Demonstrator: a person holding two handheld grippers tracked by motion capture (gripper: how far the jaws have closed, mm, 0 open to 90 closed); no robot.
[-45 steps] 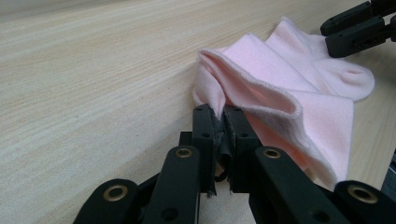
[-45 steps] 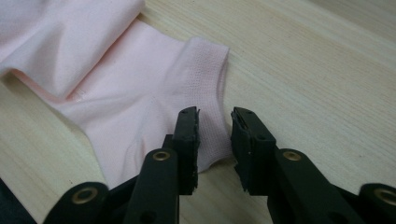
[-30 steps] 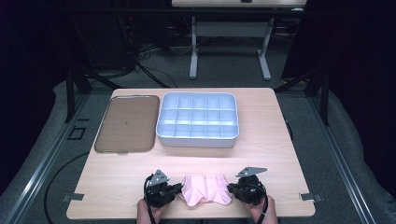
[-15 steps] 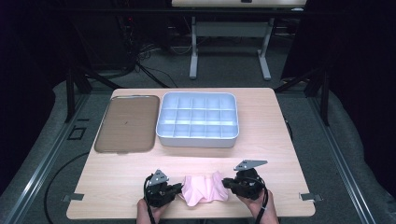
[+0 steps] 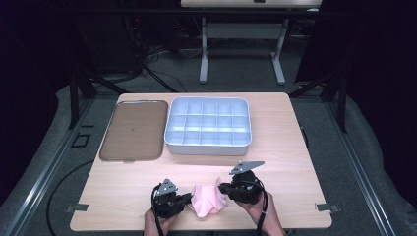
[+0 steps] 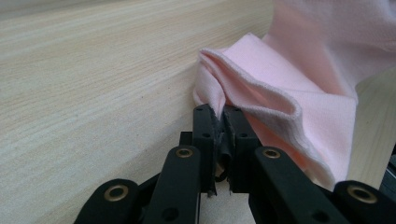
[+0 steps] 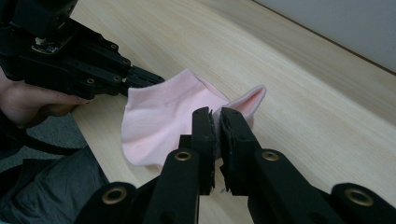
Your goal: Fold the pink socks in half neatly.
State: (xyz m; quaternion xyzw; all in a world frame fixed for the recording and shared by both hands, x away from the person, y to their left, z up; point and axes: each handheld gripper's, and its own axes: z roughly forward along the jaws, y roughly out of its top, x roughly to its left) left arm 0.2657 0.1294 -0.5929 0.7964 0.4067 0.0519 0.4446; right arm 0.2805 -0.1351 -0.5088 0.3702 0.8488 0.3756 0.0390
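One pink cloth (image 5: 208,198) is pinched by two hand-held grippers, left (image 5: 186,200) and right (image 5: 222,188).

Pale wood table (image 5: 285,147) with brown tray (image 5: 133,130), compartment box (image 5: 208,125), pink cloth (image 5: 207,199), perhaps partly lifted.

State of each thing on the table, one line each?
Cloth: pink, bunched, pinched at both ends, right end lifted.
Left tongs: shut on cloth.
Right tongs: shut on cloth.
Box: open, compartments empty.
Lid: off, flat beside box.
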